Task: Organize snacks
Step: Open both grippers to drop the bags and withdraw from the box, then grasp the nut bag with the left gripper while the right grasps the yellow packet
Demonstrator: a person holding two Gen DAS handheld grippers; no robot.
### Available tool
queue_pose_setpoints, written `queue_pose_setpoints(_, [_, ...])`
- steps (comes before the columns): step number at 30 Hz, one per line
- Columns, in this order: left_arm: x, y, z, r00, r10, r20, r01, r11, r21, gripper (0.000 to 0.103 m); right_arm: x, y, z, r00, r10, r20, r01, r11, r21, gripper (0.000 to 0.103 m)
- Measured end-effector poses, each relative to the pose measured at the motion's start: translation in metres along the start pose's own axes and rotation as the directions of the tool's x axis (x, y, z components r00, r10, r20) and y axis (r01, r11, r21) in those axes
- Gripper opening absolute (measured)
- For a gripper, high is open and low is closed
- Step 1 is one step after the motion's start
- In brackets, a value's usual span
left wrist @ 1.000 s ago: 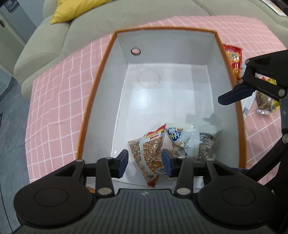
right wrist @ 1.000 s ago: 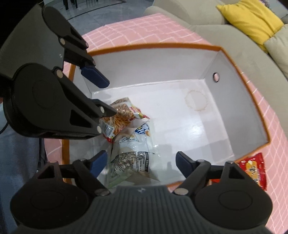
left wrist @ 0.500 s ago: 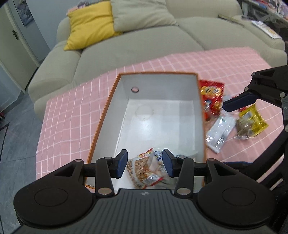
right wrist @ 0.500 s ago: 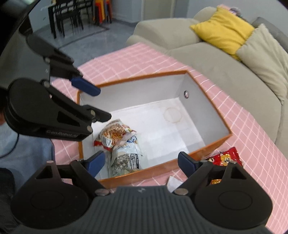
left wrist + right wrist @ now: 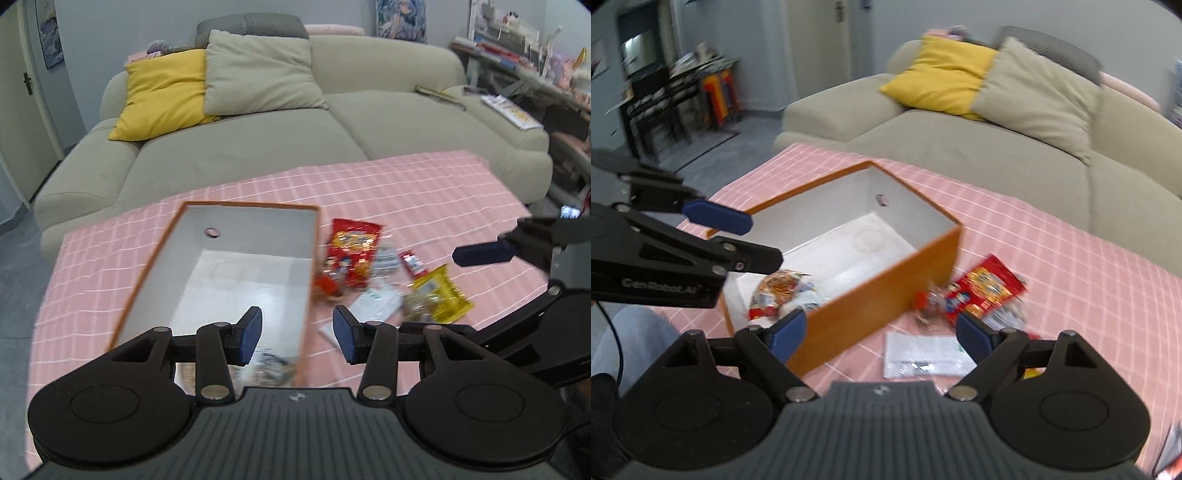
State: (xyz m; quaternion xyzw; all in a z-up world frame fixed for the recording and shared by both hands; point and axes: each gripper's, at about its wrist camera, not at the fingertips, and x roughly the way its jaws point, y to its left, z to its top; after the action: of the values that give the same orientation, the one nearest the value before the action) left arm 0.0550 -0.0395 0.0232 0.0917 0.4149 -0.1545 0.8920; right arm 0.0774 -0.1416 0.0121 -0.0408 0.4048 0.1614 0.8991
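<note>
An orange box with a white inside (image 5: 162, 251) (image 5: 886, 288) stands on the pink checked tablecloth. Two snack packets (image 5: 779, 291) lie in its near end. Right of the box lie a red packet (image 5: 351, 247) (image 5: 986, 284), a white packet (image 5: 373, 306) (image 5: 923, 354), a yellow packet (image 5: 439, 295) and a small red bar (image 5: 412, 260). My left gripper (image 5: 297, 334) is open and empty, raised above the box's near right corner. My right gripper (image 5: 882, 332) is open and empty, raised above the loose packets; one of its fingers (image 5: 480, 254) shows in the left wrist view.
A beige sofa (image 5: 240, 147) with a yellow cushion (image 5: 162, 92) and a beige cushion (image 5: 258, 77) runs behind the table. A cluttered desk (image 5: 517, 66) stands at the far right. Dark shelving (image 5: 661, 107) stands at the far left in the right wrist view.
Both grippers have risen and pulled back from inside the box, staying open and empty. The two packets stay in the box. The loose snacks right of the box have come into view.
</note>
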Motion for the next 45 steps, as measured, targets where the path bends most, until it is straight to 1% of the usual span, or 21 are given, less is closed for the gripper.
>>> queue_pose_setpoints(2, [0.001,-0.009,-0.004,1.000,-0.017,0.011,0.017,1.000,-0.010,0.053,-0.006,-0.008,-0.013,1.000,-0.024,0.018,0.023,0.999,0.039,0.085])
queue_pose_setpoints(6, [0.008,-0.025,-0.012,0.999,-0.046,0.010,0.046,0.999,0.002,0.053,-0.014,-0.024,-0.041,0.996,-0.067,0.053,0.060,0.991,0.122,0.085])
queue_pose_setpoints(11, [0.022,-0.040,-0.023,0.996,-0.092,-0.001,0.092,0.995,-0.023,0.053,-0.015,-0.039,-0.075,0.989,-0.133,0.061,0.119,0.972,0.201,0.085])
queue_pose_setpoints(15, [0.035,-0.053,-0.034,0.994,-0.111,-0.013,0.111,0.994,-0.024,0.053,-0.012,-0.050,-0.098,0.983,-0.181,0.036,0.169,0.961,0.218,0.084])
queue_pose_setpoints(18, [0.046,-0.059,-0.040,0.993,-0.112,-0.027,0.111,0.993,-0.028,0.053,-0.007,-0.057,-0.111,0.976,-0.218,0.014,0.210,0.952,0.223,0.083])
queue_pose_setpoints(20, [0.051,-0.062,-0.043,0.993,-0.115,-0.037,0.114,0.993,-0.031,0.053,-0.002,-0.062,-0.117,0.976,-0.218,-0.014,0.215,0.946,0.241,0.083])
queue_pose_setpoints(25, [0.064,-0.061,-0.047,0.990,-0.125,-0.070,0.122,0.991,-0.048,0.054,0.012,-0.073,-0.124,0.973,-0.218,-0.074,0.230,0.936,0.265,0.083])
queue_pose_setpoints(27, [0.070,-0.059,-0.047,0.989,-0.127,-0.079,0.123,0.991,-0.060,0.060,0.016,-0.076,-0.126,0.972,-0.221,-0.086,0.236,0.935,0.264,0.083])
queue_pose_setpoints(31, [0.080,-0.059,-0.046,0.986,-0.141,-0.091,0.134,0.988,-0.079,0.062,0.025,-0.083,-0.126,0.972,-0.211,-0.105,0.232,0.934,0.273,0.083])
queue_pose_setpoints(34, [0.090,-0.062,-0.043,0.983,-0.153,-0.101,0.145,0.986,-0.082,0.065,0.034,-0.088,-0.123,0.972,-0.202,-0.118,0.227,0.934,0.277,0.077])
queue_pose_setpoints(37, [0.100,-0.067,-0.038,0.978,-0.177,-0.110,0.167,0.982,-0.088,0.065,0.042,-0.093,-0.118,0.971,-0.209,-0.115,0.233,0.935,0.268,0.076])
queue_pose_setpoints(39, [0.107,-0.071,-0.033,0.976,-0.189,-0.108,0.180,0.979,-0.093,0.065,0.047,-0.100,-0.114,0.969,-0.216,-0.116,0.240,0.933,0.268,0.069])
queue_pose_setpoints(40, [0.112,-0.073,-0.030,0.975,-0.194,-0.108,0.184,0.978,-0.097,0.065,0.050,-0.103,-0.112,0.969,-0.218,-0.120,0.243,0.933,0.268,0.068])
queue_pose_setpoints(42, [0.122,-0.078,-0.025,0.972,-0.208,-0.113,0.197,0.975,-0.100,0.065,0.056,-0.109,-0.110,0.967,-0.222,-0.127,0.248,0.934,0.257,0.063])
queue_pose_setpoints(45, [0.141,-0.087,-0.018,0.965,-0.227,-0.133,0.215,0.972,-0.099,0.065,0.067,-0.117,-0.110,0.962,-0.233,-0.146,0.261,0.939,0.222,0.062])
